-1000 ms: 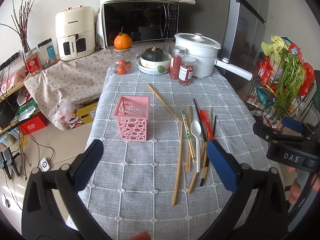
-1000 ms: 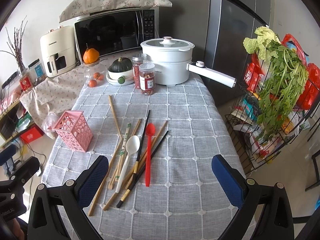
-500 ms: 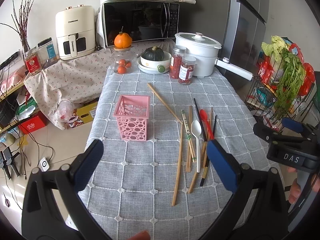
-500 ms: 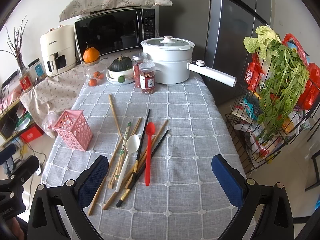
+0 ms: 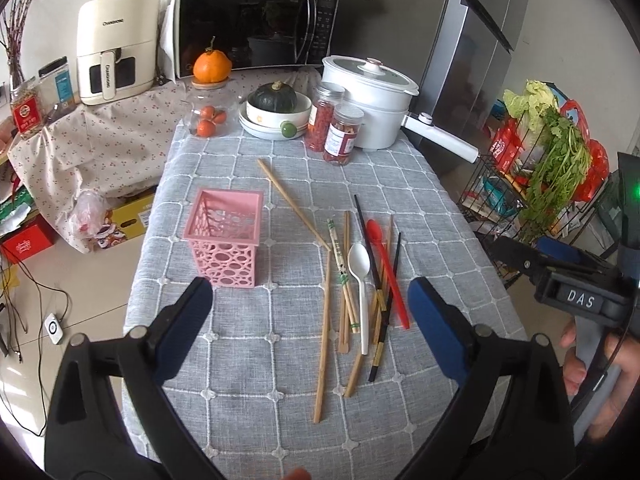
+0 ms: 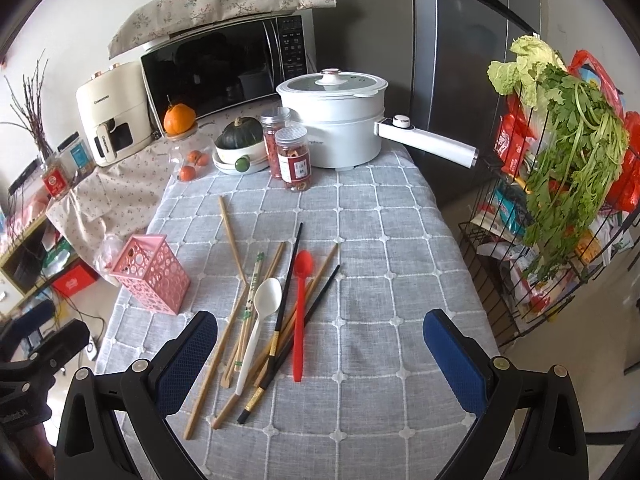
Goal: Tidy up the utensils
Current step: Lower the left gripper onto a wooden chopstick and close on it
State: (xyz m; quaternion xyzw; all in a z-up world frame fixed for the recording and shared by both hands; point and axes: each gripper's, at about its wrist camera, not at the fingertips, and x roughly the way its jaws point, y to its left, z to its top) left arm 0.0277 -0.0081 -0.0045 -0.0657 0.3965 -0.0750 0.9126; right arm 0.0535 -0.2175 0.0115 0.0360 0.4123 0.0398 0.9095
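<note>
A pink openwork holder (image 5: pixel 224 236) stands empty on the grey checked tablecloth (image 5: pixel 248 368). To its right lies a loose heap: a white spoon (image 5: pixel 360 280), a red spoon (image 5: pixel 386 268), black chopsticks (image 5: pixel 370 240) and several wooden chopsticks (image 5: pixel 326 320). One wooden chopstick (image 5: pixel 292 204) lies apart, slanting toward the jars. My left gripper (image 5: pixel 310 300) hovers above the near table, its jaws closing with nothing between them. My right gripper (image 6: pixel 320 324) hangs open over the heap's near ends, holding nothing. The holder (image 6: pixel 154 276) sits at its left.
Across the table's far end stand a white electric pot (image 6: pixel 332 120) with a long handle, two red-filled jars (image 6: pixel 294 158), a bowl with a squash (image 6: pixel 240 148) and a jar of oranges. A wire rack of greens (image 6: pixel 568 168) stands right of the table. The floor drops off at left.
The left gripper's jaws have drawn slightly closer together, and its view has swung a little so the holder sits further left. The right gripper and the utensils have not moved.
</note>
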